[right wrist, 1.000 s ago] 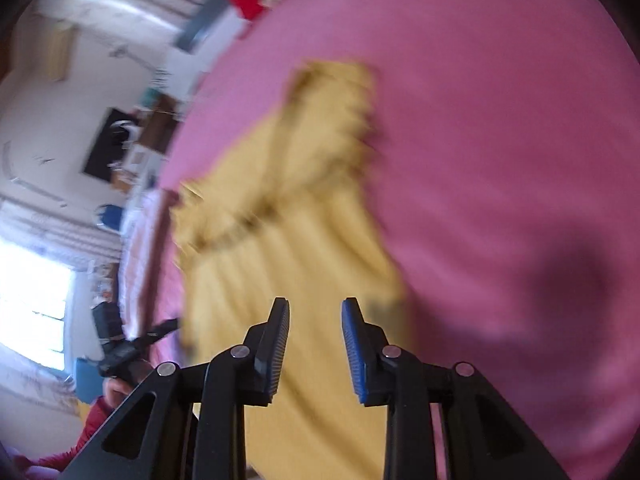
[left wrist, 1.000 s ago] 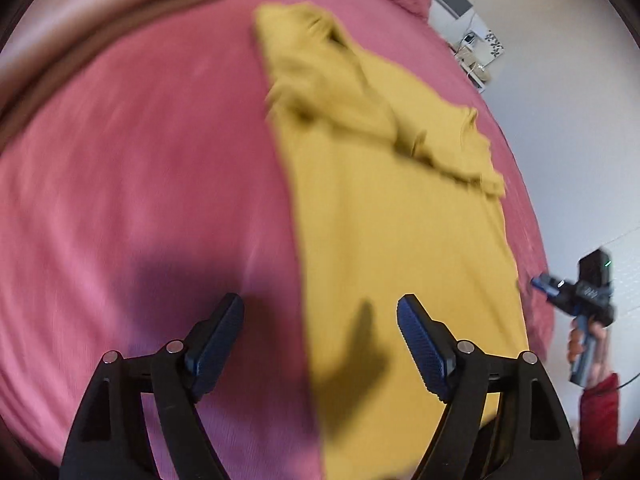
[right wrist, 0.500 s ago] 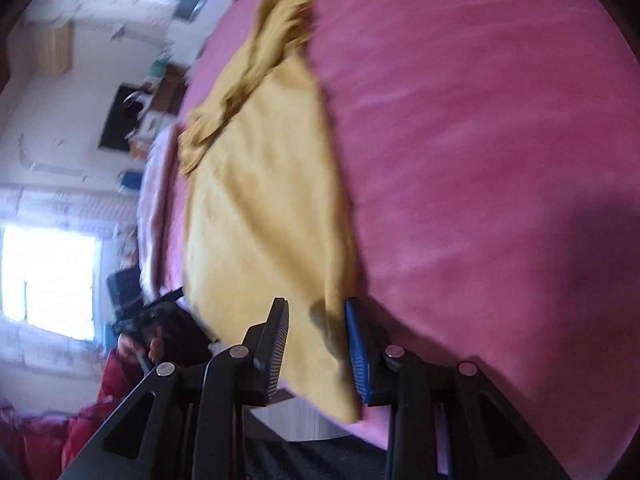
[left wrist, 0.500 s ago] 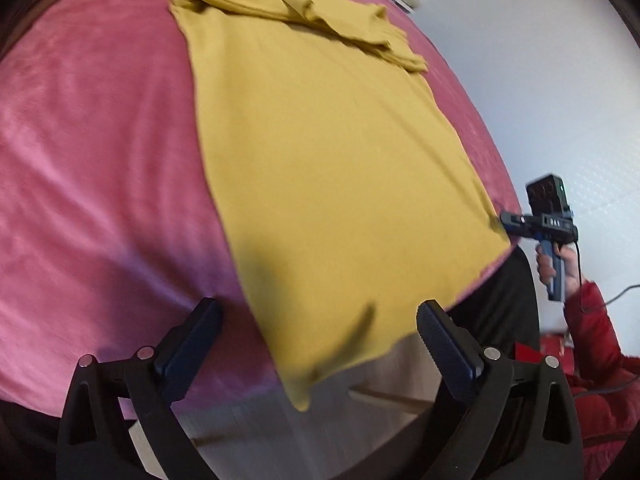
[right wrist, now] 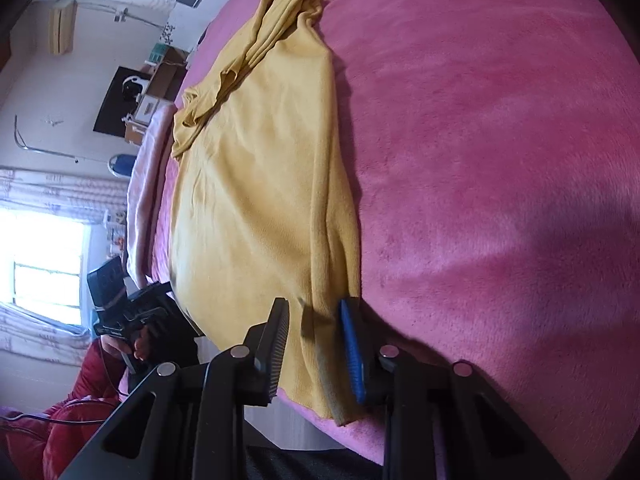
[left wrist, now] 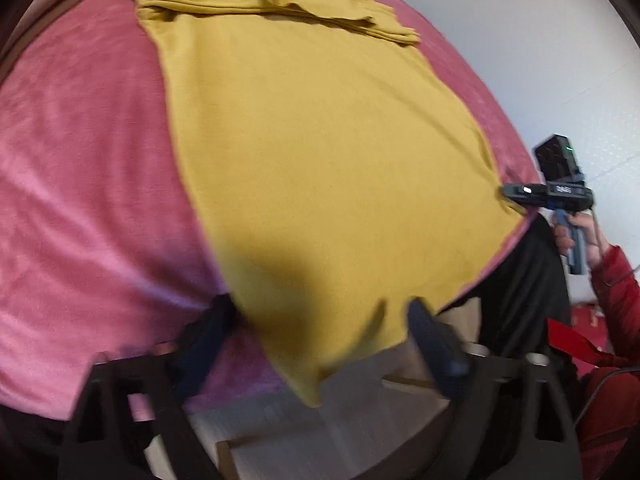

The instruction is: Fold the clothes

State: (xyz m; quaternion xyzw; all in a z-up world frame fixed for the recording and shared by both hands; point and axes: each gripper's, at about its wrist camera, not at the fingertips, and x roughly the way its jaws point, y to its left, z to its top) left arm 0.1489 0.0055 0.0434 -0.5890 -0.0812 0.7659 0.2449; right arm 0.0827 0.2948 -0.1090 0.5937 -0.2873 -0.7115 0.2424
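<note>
**A:** How do the jaws stand? The left gripper (left wrist: 320, 340) has its jaws about half apart and closing, with the near hem corner of the yellow shirt (left wrist: 320, 168) hanging between them; the pads look blurred, and I can't see them pressing on cloth yet.

**B:** The right gripper (right wrist: 316, 344) is narrower and closing too. The shirt's other hem corner, a doubled edge, sits between its jaws, nearer the blue pad at 3 o'clock than the black one at 9. I wouldn't call it pinched yet.

**A:** Where's the shirt overall?

**B:** Flat on the pink bed (left wrist: 80, 184), hem spilling over the near edge. Its long axis runs from the jaws at 6 o'clock away toward 12, where the sleeves are bunched across the top.

**A:** So each hand is nearer its own corner. In the left view the right gripper shows at 3 o'clock, at the far end of the hem.

**B:** And in the right view the left gripper (right wrist: 128, 312) shows at 9. My judgement: once both corners are gripped, the hem gets carried along that axis toward 12 to halve the shirt.
</note>
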